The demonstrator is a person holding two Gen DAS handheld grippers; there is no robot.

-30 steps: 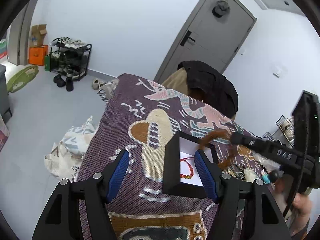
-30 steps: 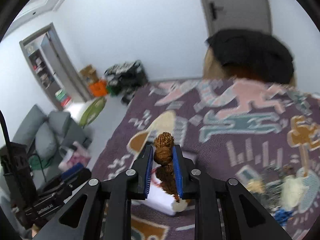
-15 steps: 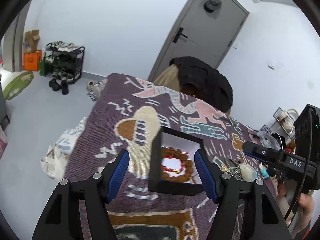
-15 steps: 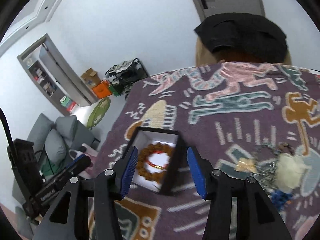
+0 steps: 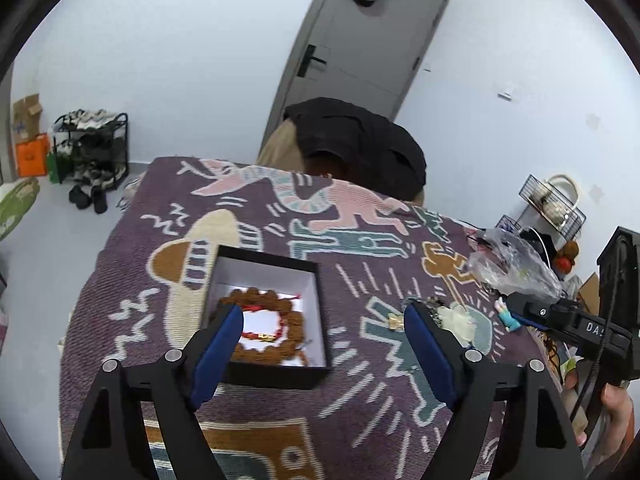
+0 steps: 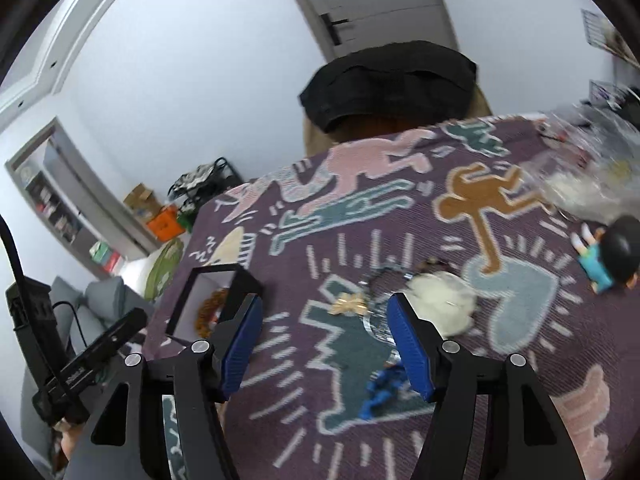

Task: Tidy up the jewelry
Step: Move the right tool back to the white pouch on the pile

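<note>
Right claw [image 6: 324, 344] is empty, jaws opening, over the loose jewelry: gold butterfly piece [image 6: 349, 305] looks the next pick, needing a low, narrow pinch. Left claw [image 5: 324, 352] also opening, empty. Black box [image 5: 316, 372] on the table holds the brown bead bracelet [image 5: 294, 330] and a red cord

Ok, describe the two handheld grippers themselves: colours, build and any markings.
Both match: the left gripper and right gripper have black angular frames with silver screws and two fingers faced with blue ribbed pads. Seen side-on, the right one carries white "DAS" lettering and a black cable.
</note>
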